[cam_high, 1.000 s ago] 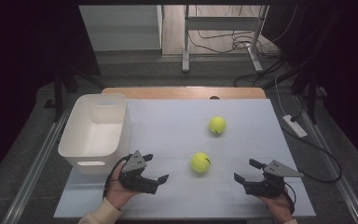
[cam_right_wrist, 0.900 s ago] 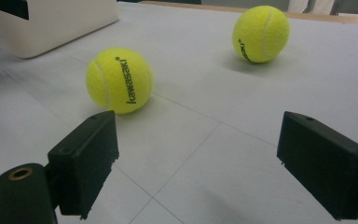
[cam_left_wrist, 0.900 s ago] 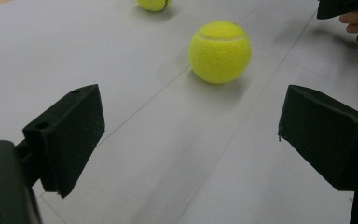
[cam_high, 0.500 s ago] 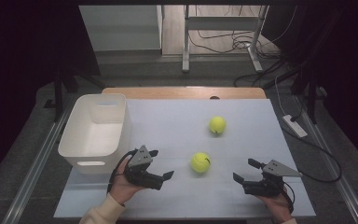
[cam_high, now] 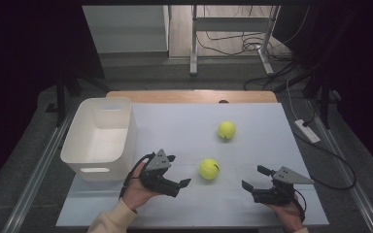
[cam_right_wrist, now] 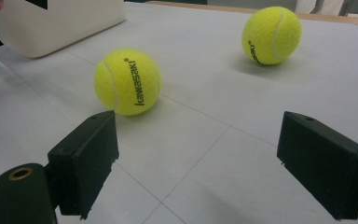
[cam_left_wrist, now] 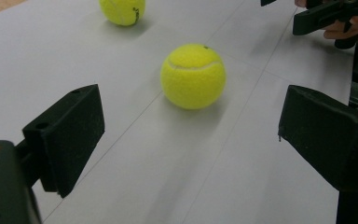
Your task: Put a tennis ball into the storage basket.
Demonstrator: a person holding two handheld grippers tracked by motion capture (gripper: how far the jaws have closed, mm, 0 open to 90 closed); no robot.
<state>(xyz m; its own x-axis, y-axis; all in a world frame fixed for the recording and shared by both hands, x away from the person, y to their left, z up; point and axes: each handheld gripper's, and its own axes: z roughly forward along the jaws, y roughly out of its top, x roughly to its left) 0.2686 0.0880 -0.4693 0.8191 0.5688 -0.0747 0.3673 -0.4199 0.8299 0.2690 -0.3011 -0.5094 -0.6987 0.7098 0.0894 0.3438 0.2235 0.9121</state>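
The nearer tennis ball [cam_high: 209, 169] lies on the white counter [cam_high: 252, 145] just below the middle of the high view, between the two grippers and touching neither. In the left gripper view it sits at upper centre [cam_left_wrist: 193, 75], ahead of the gap between the black fingers [cam_left_wrist: 65, 135]; in the right gripper view it lies at centre left [cam_right_wrist: 127, 81], with the word "kawasaki" printed on it.

The left gripper [cam_high: 180, 178] is at lower centre-left of the high view, held in the person's left hand [cam_high: 136, 187], its fingers released and spread wide, pointing toward the ball and near it. The right gripper [cam_high: 255, 178] is at lower right, held in the right hand [cam_high: 286, 211], its fingers likewise released and holding nothing; it stands farther from the ball.

A second tennis ball [cam_high: 226, 129] rests above and to the right of the first, well apart from it; it shows at the top left of the left gripper view [cam_left_wrist: 122, 10] and the upper right of the right gripper view [cam_right_wrist: 271, 34].

A white plastic bin [cam_high: 85, 167] stands at the left of the counter, just beside the left hand.
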